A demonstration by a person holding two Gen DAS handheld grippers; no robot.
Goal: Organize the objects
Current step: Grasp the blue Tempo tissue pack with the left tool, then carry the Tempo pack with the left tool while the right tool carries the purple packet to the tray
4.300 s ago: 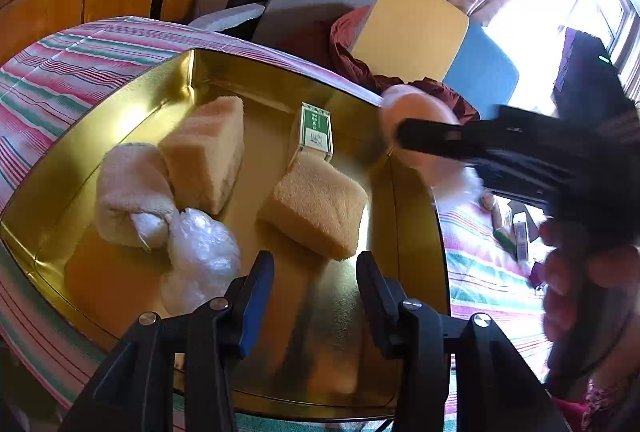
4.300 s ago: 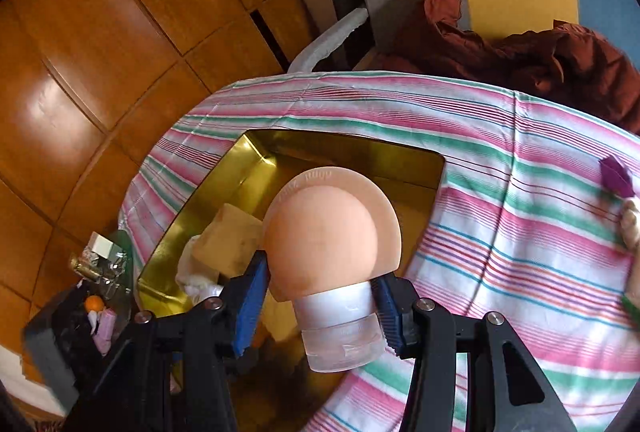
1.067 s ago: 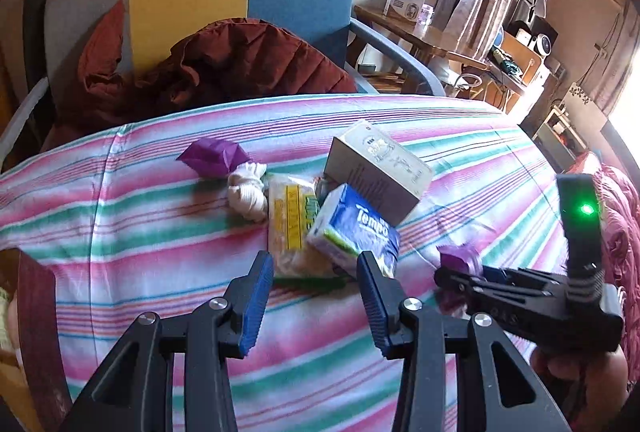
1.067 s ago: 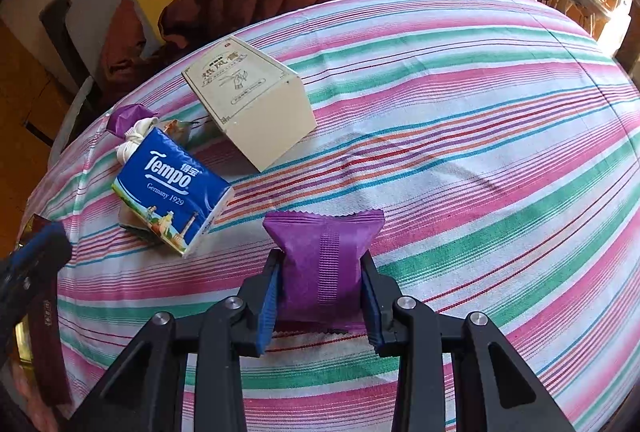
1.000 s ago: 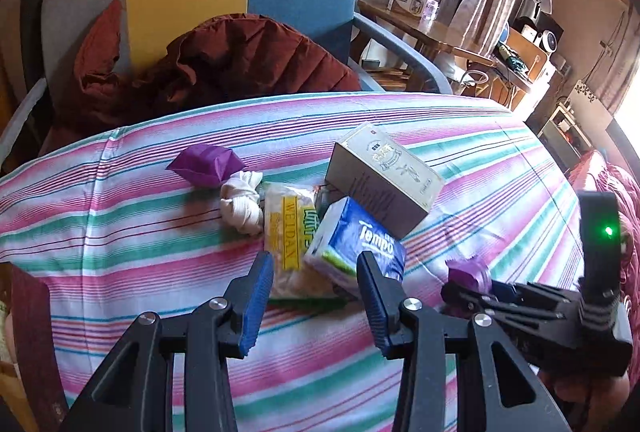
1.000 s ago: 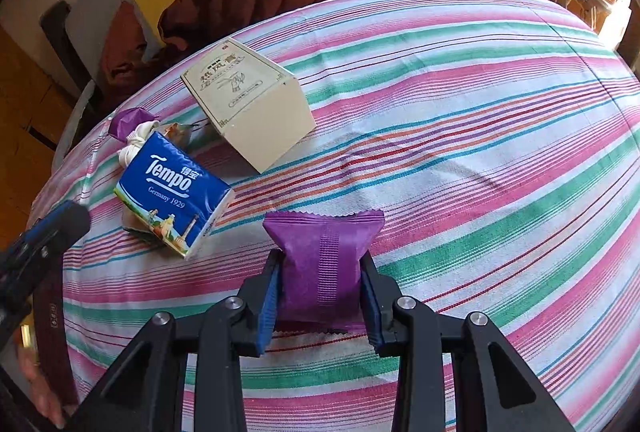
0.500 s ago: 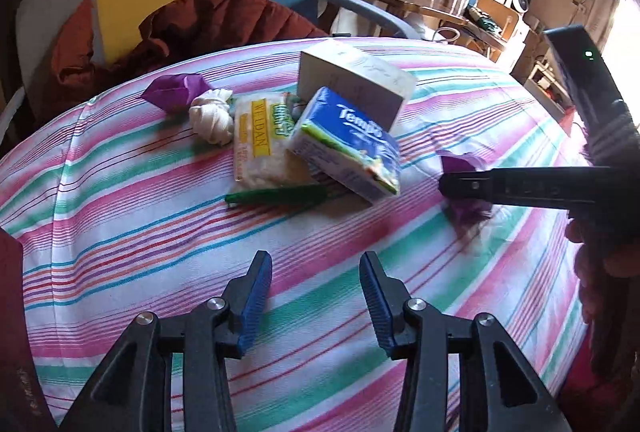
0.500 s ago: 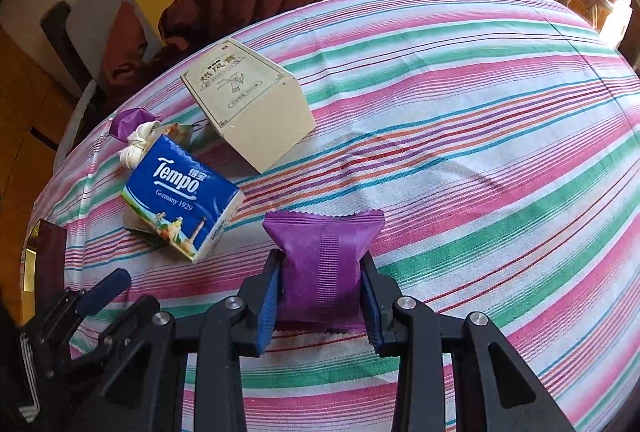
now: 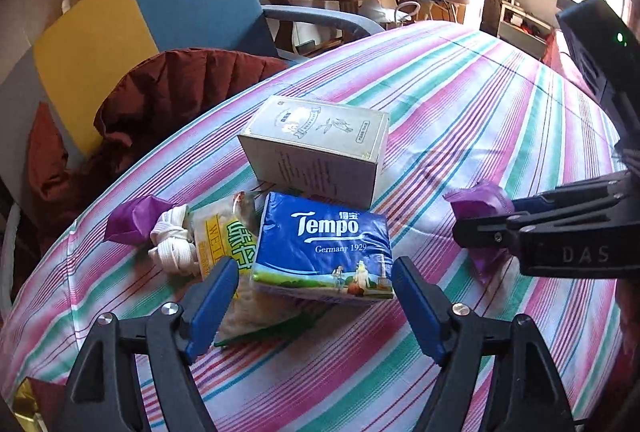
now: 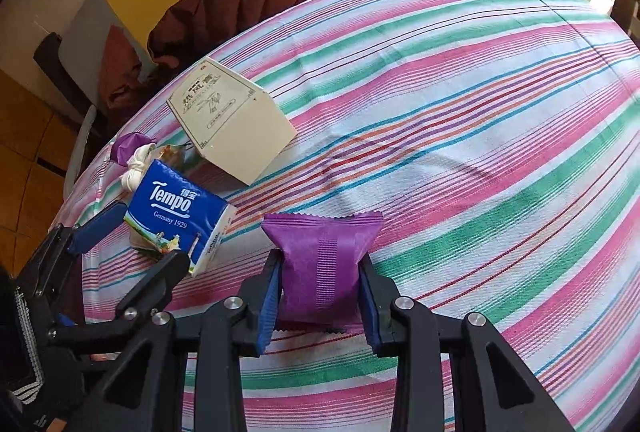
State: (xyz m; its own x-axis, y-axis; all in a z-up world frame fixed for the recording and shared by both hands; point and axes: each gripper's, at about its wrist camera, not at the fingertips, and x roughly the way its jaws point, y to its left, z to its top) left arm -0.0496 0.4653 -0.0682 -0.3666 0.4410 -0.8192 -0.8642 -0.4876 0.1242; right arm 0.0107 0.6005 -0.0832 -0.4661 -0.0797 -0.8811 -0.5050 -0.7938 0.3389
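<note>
Your left gripper [image 9: 314,282] has just been opening and now stands wide apart, its blue pads [image 9: 212,302] flanking the blue plastic Tempo tissue pack [image 9: 324,244] without pressing it. Your right gripper [image 10: 320,284] is clamped on the purple crinkle-edged foil sachet [image 10: 322,256] above the striped tablecloth [image 10: 480,152]. Just behind the pack lies a cream cardboard box [image 9: 320,148]; a yellow-printed snack bag [image 9: 224,240] sits partly under it.

Two close, downward wrist views, both over the Tempo pack [image 9: 324,244].
</note>
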